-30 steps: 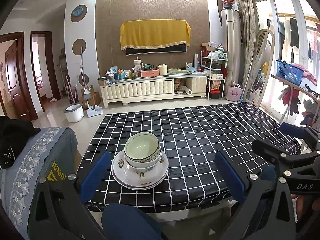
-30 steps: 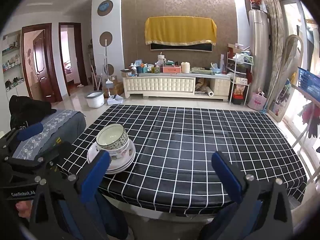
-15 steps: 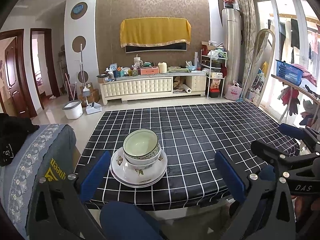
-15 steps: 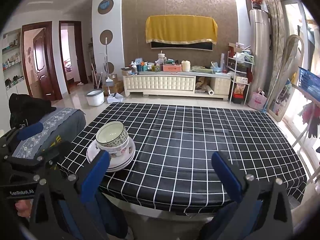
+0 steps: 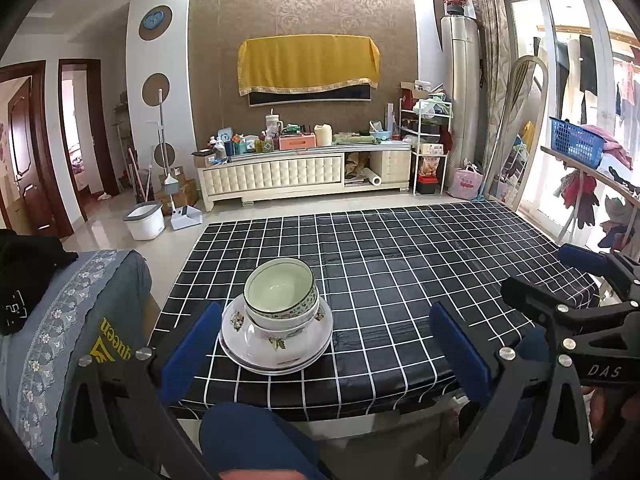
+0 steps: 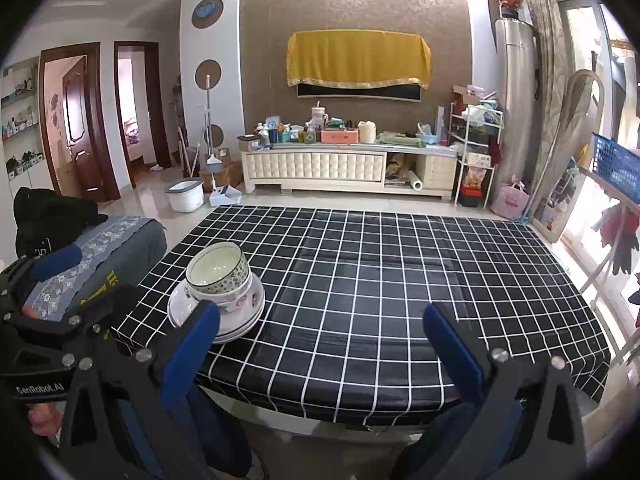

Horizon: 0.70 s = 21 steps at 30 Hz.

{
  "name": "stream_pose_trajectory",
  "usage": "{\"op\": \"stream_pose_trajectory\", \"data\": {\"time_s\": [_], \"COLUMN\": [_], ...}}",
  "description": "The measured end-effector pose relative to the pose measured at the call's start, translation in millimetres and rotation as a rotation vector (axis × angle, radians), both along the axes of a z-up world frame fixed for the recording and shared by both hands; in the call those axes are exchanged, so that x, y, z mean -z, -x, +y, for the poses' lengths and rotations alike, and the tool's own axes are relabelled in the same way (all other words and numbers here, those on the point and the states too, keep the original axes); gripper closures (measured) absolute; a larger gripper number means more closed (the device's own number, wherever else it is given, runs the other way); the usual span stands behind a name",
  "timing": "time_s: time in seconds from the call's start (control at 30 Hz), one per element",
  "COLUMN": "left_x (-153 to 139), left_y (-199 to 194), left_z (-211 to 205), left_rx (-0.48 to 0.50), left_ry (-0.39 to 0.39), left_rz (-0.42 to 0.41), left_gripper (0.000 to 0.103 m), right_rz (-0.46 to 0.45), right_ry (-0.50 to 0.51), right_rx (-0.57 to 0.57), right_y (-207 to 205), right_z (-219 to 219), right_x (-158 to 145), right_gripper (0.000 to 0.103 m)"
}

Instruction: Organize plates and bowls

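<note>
So the stack was sitting on the counter with the black, white-gridded cloth [image 5: 400,280], right near its front-left corner. On the bottom were the shallow white ceramic plates with little flower prints [image 5: 276,344], a couple of them nested together. Inside those sat a white floral bowl [image 5: 280,326], and tucked into that was the smaller cream bowl with the green patterned band round its rim [image 5: 280,292], upright and showing nothing inside.

My left gripper [image 5: 324,344] hung just in front of the stack, back off the counter's front edge, with its blue-padded fingers [image 5: 192,348] spread wide and nothing between them. From that camera the stack lined up just inside the left finger, not touching it.

My right gripper [image 6: 320,348] was off to the right of the stack, also held back from the counter edge, fingers [image 6: 456,348] spread wide and gripping nothing. From its camera the left finger's tip overlapped the plates' near rim, but I couldn't tell if it touched.
</note>
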<state>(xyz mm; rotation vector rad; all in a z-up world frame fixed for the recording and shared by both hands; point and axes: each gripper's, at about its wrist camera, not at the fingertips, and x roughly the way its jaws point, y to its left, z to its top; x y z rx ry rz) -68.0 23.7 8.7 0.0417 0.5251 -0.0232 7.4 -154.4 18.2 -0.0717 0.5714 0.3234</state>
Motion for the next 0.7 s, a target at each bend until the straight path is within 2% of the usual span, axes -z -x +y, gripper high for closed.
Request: {"op": "stream_pose_trajectory", "data": {"time_s": [0.27,0.7], "left_x": [0.9,0.5], "left_y": [0.4,-2.1], "left_z": [-2.8,1.2], "left_rx": [0.004,0.006], "left_ry": [-0.015,0.014], "left_rz": [-0.001,0.017], "left_gripper": [0.000,0.000], "right_rz": [0.005,0.007], "right_ry": [0.002,-0.002], "right_rx": [-0.002,0.004], "right_y": [-0.5,1.3], "right_z": [-1.1,-4.1], "right_x": [3.0,4.4], "right_gripper": [0.000,0.000]}}
